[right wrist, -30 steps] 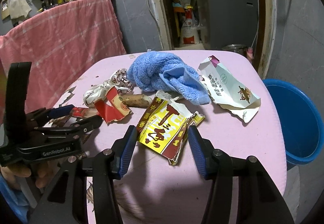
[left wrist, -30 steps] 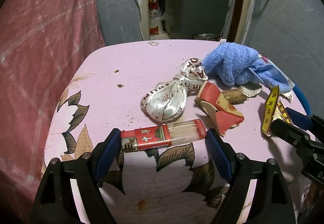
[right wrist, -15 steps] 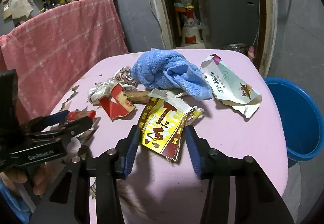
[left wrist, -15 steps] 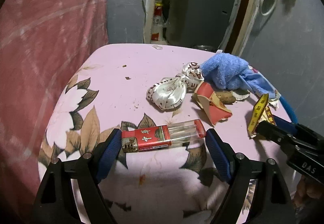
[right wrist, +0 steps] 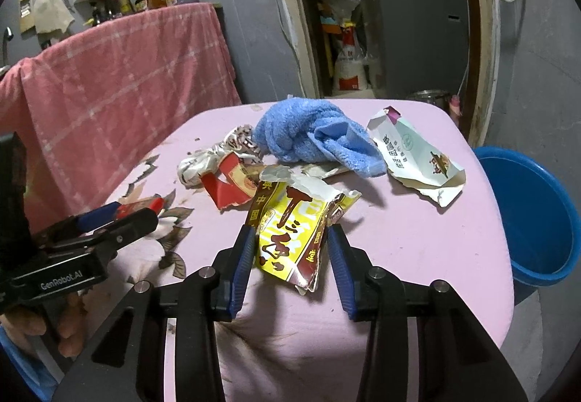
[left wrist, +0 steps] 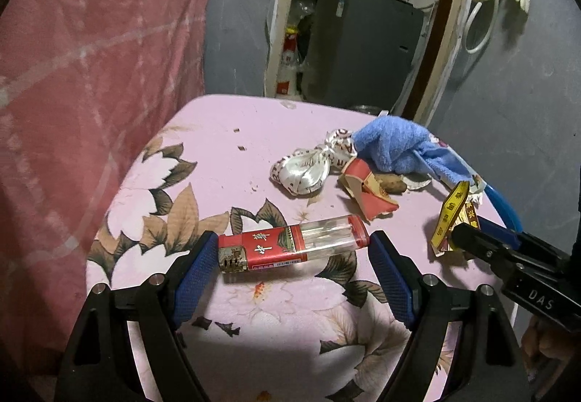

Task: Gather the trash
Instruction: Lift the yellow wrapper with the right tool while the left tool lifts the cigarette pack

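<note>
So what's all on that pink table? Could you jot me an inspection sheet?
Surface: pink floral tablecloth, crumbs.
Job's things: red lighter; yellow wrapper; white wrapper; silver wrapper; red torn pack.
Clutter: blue towel.
Grippers: left gripper shut on the lighter's ends; right gripper shut on the yellow wrapper.
Cables: white hose on the wall.
Surroundings: blue tub, pink checked cloth.

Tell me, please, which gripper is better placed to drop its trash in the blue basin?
Right. The right gripper holds the yellow wrapper, and the basin sits just off its side of the table; the left gripper is farther.
</note>
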A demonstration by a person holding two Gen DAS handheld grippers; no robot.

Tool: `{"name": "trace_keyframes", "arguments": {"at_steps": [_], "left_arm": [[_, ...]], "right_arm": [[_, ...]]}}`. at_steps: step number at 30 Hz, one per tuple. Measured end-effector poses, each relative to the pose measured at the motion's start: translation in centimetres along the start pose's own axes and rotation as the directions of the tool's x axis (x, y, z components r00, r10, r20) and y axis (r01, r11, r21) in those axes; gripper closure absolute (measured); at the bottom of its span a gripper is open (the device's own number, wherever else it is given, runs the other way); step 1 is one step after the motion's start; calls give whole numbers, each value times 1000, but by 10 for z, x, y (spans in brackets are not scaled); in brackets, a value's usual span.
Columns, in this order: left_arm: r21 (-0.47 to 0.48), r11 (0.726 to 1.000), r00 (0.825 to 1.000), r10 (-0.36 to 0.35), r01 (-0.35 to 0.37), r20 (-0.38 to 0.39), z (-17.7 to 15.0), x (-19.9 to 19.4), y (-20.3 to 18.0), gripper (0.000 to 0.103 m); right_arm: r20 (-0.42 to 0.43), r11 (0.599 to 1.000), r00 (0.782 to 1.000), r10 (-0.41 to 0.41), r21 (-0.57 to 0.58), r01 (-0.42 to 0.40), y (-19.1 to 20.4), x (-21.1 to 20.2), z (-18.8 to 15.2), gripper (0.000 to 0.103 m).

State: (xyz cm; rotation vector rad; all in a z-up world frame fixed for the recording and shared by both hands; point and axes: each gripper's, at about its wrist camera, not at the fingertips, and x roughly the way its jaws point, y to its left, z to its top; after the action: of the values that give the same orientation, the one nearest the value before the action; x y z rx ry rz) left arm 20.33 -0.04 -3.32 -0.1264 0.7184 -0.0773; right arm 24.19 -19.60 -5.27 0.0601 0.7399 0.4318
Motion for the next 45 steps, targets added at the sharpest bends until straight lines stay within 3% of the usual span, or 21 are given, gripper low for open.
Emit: {"name": "trace_keyframes", "arguments": {"at_steps": [9,16,22,29,34,38,41,45], "left_arm": [[-10,1000,995,-8,9,99,-1,-17,3,24],[-20,999,974,-32,37,226,7,-35,-9,24],[-7,998,925,-55,62,376,23,-52,-39,24],[38,995,868,-99,92,486,45,-55,-88,24],[60,991,835,-132,118,534,61,-46,-135,24],[85,987,831,-163,139,532,70,-27,-173,24],[121,981,838,-194,153,511,73,-8,-201,24],[148,973,862,-227,179,454,78,20,-232,24]], "right_arm": [[123,1000,992,7,-19,-5,3,-24,-3,64],[287,999,958,-17,-24,25,3,-54,-3,64],[431,995,900,-73,-27,94,-5,-86,8,64],[582,972,794,-176,-24,233,-26,-128,28,64],[638,948,730,-244,0,317,-58,-147,38,64],[655,923,691,-306,26,383,-87,-155,43,64],[644,910,681,-349,60,410,-116,-153,41,64],[617,900,677,-400,124,418,-153,-149,30,64]]}}
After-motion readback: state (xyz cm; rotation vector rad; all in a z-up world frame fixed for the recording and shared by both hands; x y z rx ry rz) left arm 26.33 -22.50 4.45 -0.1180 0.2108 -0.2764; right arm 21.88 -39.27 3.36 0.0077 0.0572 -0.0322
